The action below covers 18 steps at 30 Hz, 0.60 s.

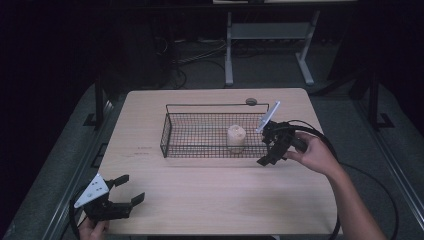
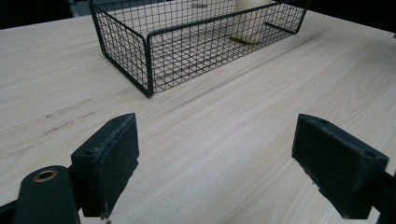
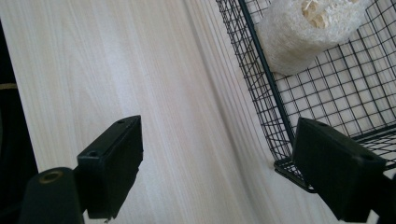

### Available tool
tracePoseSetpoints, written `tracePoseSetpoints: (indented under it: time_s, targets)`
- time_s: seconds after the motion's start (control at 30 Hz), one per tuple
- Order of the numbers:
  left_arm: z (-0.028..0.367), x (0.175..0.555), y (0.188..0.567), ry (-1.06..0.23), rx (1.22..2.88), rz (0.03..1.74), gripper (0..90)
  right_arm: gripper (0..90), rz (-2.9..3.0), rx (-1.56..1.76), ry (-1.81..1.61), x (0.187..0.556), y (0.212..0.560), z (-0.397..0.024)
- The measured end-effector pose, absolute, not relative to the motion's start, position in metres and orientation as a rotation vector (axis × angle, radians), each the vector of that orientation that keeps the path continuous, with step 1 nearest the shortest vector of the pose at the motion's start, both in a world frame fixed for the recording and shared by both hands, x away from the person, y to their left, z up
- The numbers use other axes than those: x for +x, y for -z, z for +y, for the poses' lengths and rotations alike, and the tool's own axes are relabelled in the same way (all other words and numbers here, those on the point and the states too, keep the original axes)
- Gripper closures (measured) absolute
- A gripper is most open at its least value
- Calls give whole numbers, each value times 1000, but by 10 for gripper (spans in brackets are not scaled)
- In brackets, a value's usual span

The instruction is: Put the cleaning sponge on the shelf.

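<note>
A black wire basket point(image 1: 215, 105) stands across the middle of the light wooden table point(image 1: 215, 195). Inside it, near its right end, a pale loofah-like cylinder point(image 1: 236, 138) stands upright. My right gripper point(image 1: 267, 147) hovers at the basket's near right corner, open with nothing between its jaws. In the right gripper view point(image 3: 219, 154) one jaw is over the basket's corner point(image 3: 261, 79) and the other over bare table, with the cylinder point(image 3: 299, 37) ahead. My left gripper point(image 1: 131, 188) rests open at the table's near left corner. In the left gripper view point(image 2: 215, 149) it faces the basket point(image 2: 149, 60) and the cylinder point(image 2: 250, 30).
A small round grey disc point(image 1: 251, 101) lies on the table just behind the basket. Bare wood stretches in front of the basket. Beyond the table, a white desk frame point(image 1: 229, 50) and cables sit on the dark floor.
</note>
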<state>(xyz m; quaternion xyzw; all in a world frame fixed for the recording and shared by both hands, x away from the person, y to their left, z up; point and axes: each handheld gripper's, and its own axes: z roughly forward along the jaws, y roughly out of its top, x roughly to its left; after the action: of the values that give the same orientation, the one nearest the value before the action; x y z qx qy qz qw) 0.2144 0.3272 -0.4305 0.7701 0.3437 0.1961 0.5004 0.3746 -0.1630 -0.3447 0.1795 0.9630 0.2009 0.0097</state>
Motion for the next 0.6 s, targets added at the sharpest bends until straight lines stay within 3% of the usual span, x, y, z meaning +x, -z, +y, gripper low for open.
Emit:
tracePoseSetpoints:
  time_s: [0.6]
  targets:
    - [327, 214, 431, -476, 1873, 834, 141, 159, 2977, 556, -645, 349, 353, -176]
